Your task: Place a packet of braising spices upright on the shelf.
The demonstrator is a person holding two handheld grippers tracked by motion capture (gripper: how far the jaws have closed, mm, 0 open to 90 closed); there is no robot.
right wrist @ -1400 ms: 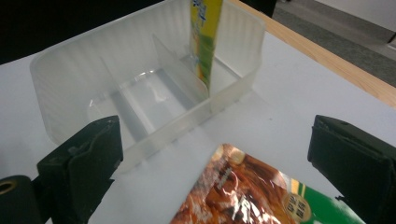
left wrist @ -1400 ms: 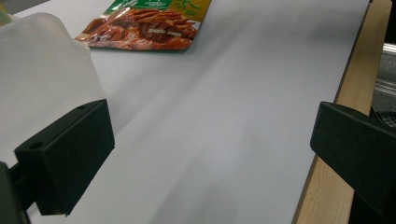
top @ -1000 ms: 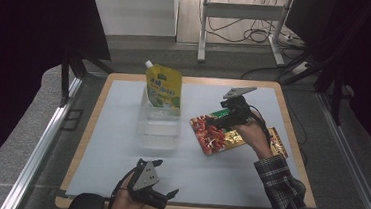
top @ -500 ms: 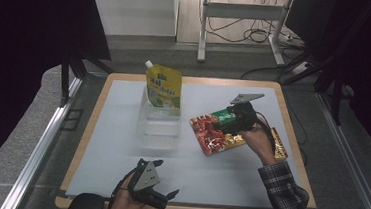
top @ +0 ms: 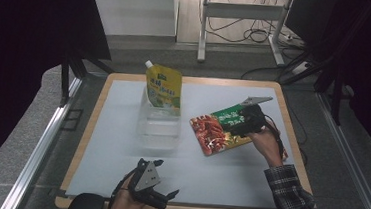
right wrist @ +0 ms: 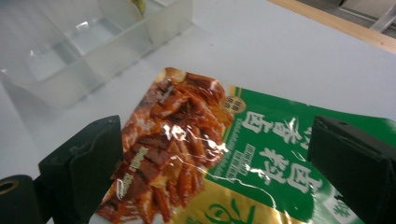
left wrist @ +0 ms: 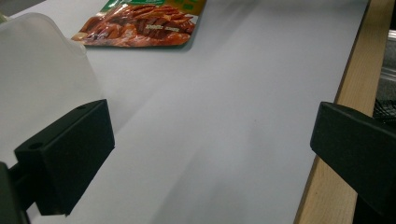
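At the near edge of the counter (top: 121, 129), a person's left hand holds the left claw (top: 163, 199) low over the white surface, close to the wooden rim. Its two black jaws stand wide apart with nothing between them; in the left gripper view only bare white counter and the wooden edge lie between them.

Farther in, on the right side, the right claw (top: 235, 130) sits over a flat snack packet (top: 219, 129), held by the person's right hand, whose plaid sleeve (top: 289, 195) comes in from below. The packet is printed red with a picture of food on one half and green on the other. In the right gripper view the jaws are spread wide, one on each side of the packet (right wrist: 205, 158), and are not closed on it. The packet looks slightly lifted at the claw end, but whether a jaw touches it cannot be told.

Just left of the packet stands a clear plastic box (top: 159, 122), near the middle of the counter. At the far side of the box a yellow and green spouted pouch (top: 164, 87) stands upright, leaning at the box.
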